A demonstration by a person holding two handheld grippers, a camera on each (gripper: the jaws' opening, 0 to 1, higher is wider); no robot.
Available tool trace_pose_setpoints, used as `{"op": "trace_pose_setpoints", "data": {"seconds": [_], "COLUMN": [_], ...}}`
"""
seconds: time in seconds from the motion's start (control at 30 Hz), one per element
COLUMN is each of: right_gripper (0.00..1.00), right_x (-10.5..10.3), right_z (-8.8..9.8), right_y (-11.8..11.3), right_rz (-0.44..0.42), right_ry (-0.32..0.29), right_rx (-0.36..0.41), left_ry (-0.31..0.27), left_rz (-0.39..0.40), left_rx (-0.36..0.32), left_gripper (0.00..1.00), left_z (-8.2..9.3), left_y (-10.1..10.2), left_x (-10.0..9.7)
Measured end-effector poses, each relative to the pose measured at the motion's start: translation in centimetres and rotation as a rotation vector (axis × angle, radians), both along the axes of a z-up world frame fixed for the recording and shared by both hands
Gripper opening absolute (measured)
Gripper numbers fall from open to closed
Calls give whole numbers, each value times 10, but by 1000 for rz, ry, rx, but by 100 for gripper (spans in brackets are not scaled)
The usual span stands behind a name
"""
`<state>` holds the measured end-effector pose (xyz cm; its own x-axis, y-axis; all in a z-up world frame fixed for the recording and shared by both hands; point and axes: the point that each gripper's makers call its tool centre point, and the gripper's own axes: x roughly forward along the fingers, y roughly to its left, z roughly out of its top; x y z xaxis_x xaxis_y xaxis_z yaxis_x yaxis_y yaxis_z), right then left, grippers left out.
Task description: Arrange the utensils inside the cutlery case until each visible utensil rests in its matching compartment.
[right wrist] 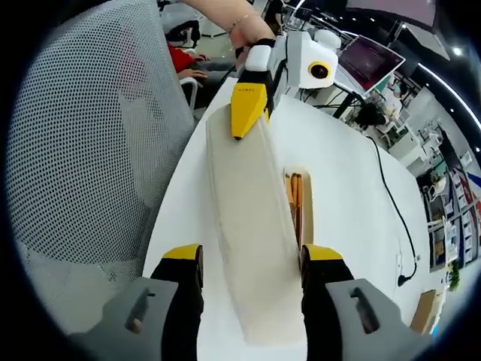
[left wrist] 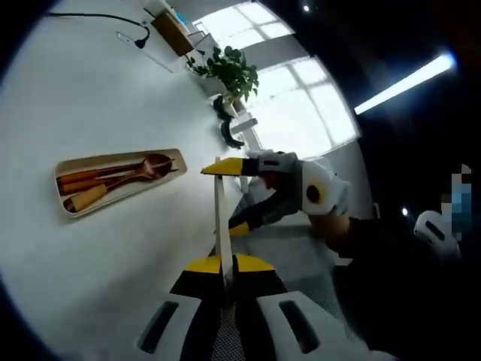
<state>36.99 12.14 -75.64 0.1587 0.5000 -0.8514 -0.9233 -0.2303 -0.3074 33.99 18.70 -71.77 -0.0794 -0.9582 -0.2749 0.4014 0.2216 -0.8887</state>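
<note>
A flat cream lid [right wrist: 252, 218] is lifted off the white table [left wrist: 90, 98], held between both grippers. My left gripper [left wrist: 225, 265] is shut on one end of the lid [left wrist: 221, 218], which I see edge-on here. From the other side, the left gripper [right wrist: 246, 113] pinches the lid's far end. My right gripper [right wrist: 252, 259] clasps the lid across its width, one jaw on each long edge; in the left gripper view it [left wrist: 234, 197] comes in from the right. The beige cutlery case [left wrist: 71, 210] lies open on the table, holding a wooden spoon [left wrist: 150, 165] and other wooden-handled utensils. The lid partly hides the case [right wrist: 297, 195].
A grey mesh chair back [right wrist: 90, 150] stands close on the left. A black cable [right wrist: 391, 210] runs across the table to a plug [left wrist: 140, 41]. A potted plant [left wrist: 229, 71] sits by the bright window. A monitor [right wrist: 372, 64] and a person's hand [right wrist: 248, 26] are farther off.
</note>
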Motion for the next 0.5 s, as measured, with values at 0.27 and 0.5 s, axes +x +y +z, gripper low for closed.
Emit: {"op": "trace_pose_setpoints", "data": {"seconds": [0.27,0.5], "right_gripper": [45,44], "right_x": [-13,-9], "right_z": [-8,-5], "right_y": [7,6], "right_rz": [25,20], "right_ry": [12,-2], "right_rx": [-31,-37], "left_ry": [19,16], "left_rz": [-33,-15], "left_rx": [-10,-21], "left_gripper": [3,4], "left_z": [3,6], "left_y": [-6,-5], "left_x": [-11,-9]}}
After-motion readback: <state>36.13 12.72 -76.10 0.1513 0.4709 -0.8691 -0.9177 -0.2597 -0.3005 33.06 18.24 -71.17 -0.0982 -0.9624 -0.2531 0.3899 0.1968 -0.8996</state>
